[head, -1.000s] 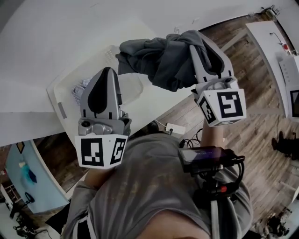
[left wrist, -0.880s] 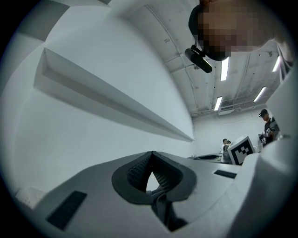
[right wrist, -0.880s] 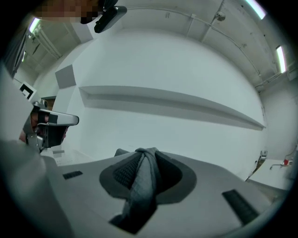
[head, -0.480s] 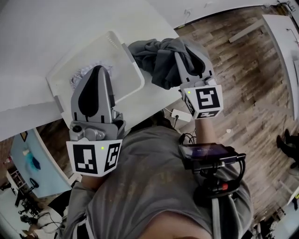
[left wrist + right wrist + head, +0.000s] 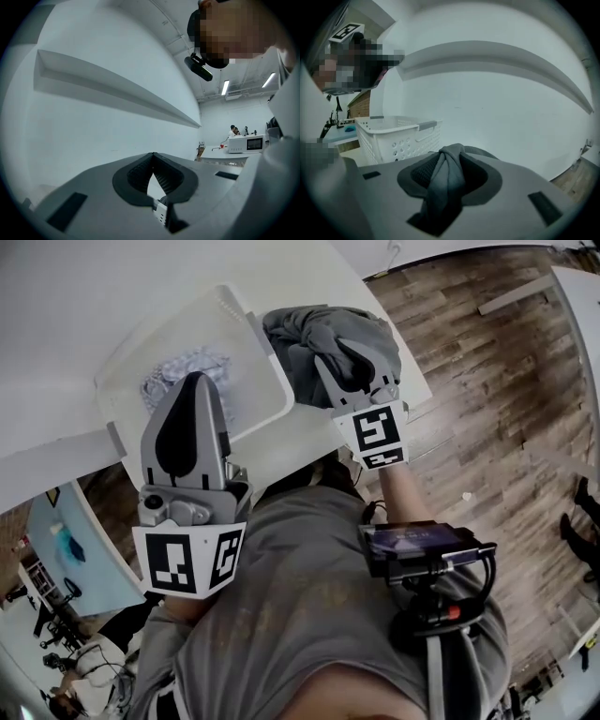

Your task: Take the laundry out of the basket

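As the jaws of your right gripper (image 5: 349,367) open, the bunched, soft grey garment (image 5: 314,334) lies heaped on the white table (image 5: 75,296), just beside the right wall of the white plastic laundry basket (image 5: 270,381), i.e. already out of it. One twisted fold of the grey garment runs up between the pads. In the right gripper view it fills the gap w/ both pads touching it, so the hold is narrow and easing, not wide.

Handling, est.: light, limp, no stiffness. It will sag and trail from any single pinch, and thin jersey-type cloth can slide out of a loose hold. Not fragile. Best hold = a thick gathered ridge near the middle of the heap, not a hem or lone sleeve, so less hangs down.

Inside the basket a pale patterned cloth (image 5: 183,371) lies on the floor, not yet taken out. Expect similar behaviour, prob. lighter.

Your left gripper (image 5: 192,390) shows over the basket's near edge in the head view, jaws closed tip to tip w/ nothing between them. The basket walls are perforated, and a dragged fold could catch on holes or rim, so lift clear before moving sideways.
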The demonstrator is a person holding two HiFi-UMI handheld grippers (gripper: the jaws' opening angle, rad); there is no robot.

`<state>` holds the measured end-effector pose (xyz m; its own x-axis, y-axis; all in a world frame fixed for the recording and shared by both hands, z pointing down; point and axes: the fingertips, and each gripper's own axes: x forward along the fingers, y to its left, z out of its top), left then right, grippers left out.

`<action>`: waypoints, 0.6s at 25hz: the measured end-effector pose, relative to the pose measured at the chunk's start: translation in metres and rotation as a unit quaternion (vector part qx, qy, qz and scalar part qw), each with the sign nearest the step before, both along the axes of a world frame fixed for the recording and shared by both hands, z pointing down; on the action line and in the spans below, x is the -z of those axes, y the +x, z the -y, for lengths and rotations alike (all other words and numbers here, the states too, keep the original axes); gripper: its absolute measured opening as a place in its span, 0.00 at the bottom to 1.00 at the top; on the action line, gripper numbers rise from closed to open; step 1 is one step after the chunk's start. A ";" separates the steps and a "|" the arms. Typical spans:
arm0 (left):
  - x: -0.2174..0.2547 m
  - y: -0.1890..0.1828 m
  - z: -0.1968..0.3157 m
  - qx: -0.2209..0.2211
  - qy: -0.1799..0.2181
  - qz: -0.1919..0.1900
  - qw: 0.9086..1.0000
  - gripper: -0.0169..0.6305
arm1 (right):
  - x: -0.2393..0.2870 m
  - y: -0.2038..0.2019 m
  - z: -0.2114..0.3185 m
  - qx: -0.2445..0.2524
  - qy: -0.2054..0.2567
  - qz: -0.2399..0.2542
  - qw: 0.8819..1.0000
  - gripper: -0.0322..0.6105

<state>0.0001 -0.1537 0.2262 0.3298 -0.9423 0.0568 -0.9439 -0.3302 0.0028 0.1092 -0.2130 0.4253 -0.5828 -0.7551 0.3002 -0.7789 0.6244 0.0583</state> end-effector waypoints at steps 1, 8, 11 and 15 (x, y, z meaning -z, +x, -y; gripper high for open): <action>0.000 -0.001 0.000 0.002 0.001 -0.001 1.000 0.04 | -0.002 -0.004 -0.002 0.008 -0.005 -0.009 1.000 0.29; 0.001 -0.015 0.003 0.017 0.017 -0.017 1.000 0.04 | 0.015 0.000 -0.006 0.035 -0.039 -0.025 0.998 0.46; 0.001 -0.019 0.008 0.018 0.024 -0.028 0.999 0.04 | 0.034 0.005 0.001 0.031 -0.028 -0.001 0.999 0.46; 0.002 -0.021 0.010 0.022 0.034 -0.038 0.998 0.04 | 0.038 0.007 0.007 0.030 -0.028 0.018 0.999 0.44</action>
